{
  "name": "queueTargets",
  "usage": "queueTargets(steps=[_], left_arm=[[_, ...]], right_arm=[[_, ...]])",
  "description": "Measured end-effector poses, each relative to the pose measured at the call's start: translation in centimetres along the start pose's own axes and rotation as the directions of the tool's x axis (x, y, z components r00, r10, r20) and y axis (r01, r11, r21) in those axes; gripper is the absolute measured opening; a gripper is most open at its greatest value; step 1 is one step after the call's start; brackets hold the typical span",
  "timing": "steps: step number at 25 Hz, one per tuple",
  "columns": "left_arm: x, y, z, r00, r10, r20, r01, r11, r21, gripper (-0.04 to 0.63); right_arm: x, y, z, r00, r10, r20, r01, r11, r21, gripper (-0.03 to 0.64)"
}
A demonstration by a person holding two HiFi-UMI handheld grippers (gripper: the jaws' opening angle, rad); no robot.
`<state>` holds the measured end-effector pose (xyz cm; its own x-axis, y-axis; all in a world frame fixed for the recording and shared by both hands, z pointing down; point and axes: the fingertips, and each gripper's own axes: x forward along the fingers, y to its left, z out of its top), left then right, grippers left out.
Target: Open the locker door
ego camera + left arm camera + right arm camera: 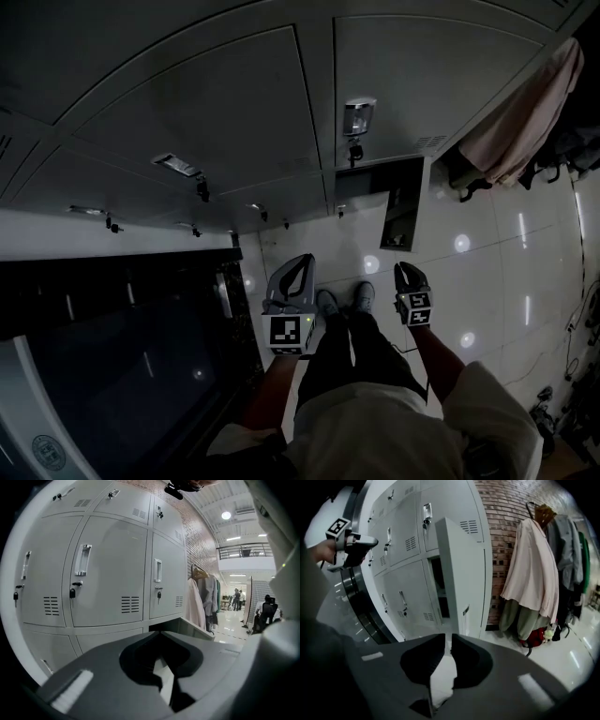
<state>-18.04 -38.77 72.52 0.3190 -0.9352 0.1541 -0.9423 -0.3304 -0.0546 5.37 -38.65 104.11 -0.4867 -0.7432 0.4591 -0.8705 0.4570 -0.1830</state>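
Note:
A bank of grey lockers (pixel 234 122) faces me. One lower locker door (pixel 401 216) stands swung open; in the right gripper view this door (pixel 459 573) juts out edge-on with the dark compartment behind it. My left gripper (pixel 307 258) hangs above the floor, well short of the lockers, its jaws shut with nothing in them (pixel 161 633). My right gripper (pixel 403 267) is beside it, also away from the door; its tips (pixel 447 637) stand a narrow slit apart with nothing between them. The left gripper (pixel 374 541) also shows at the right gripper view's upper left.
Coats (pixel 534 569) hang on a rack against the brick wall right of the lockers. A dark glass-fronted unit (pixel 122 347) fills the lower left. The person's shoes (pixel 342 300) stand on glossy white tiles. People (pixel 236 599) are far off.

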Motion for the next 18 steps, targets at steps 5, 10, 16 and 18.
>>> queueTargets(steps=[5,10,16,18], left_arm=[[-3.1,0.3,7.8,0.999,0.016,0.028,-0.017,0.999,0.033,0.104],[-6.2,0.3,16.2,0.994,0.008,0.106,-0.013,0.999,0.047,0.104],[-7.4,0.5,25.5,0.985,0.001,0.171,-0.010,0.999,0.050,0.103],[-7.2,0.8,25.4,0.983,0.007,0.185,-0.016,0.999,0.044,0.098]], right_arm=[[-11.8,6.1,14.8,0.985,-0.041,0.168,0.041,0.999,0.003,0.000],[-21.0,9.5,35.0,0.899,-0.085,0.429,0.119,0.992,-0.052,0.000],[-27.6,11.2,49.2,0.830,-0.057,0.555,0.090,0.995,-0.032,0.000],[-28.1,11.6,49.8,0.820,-0.047,0.571,0.086,0.995,-0.043,0.000]])
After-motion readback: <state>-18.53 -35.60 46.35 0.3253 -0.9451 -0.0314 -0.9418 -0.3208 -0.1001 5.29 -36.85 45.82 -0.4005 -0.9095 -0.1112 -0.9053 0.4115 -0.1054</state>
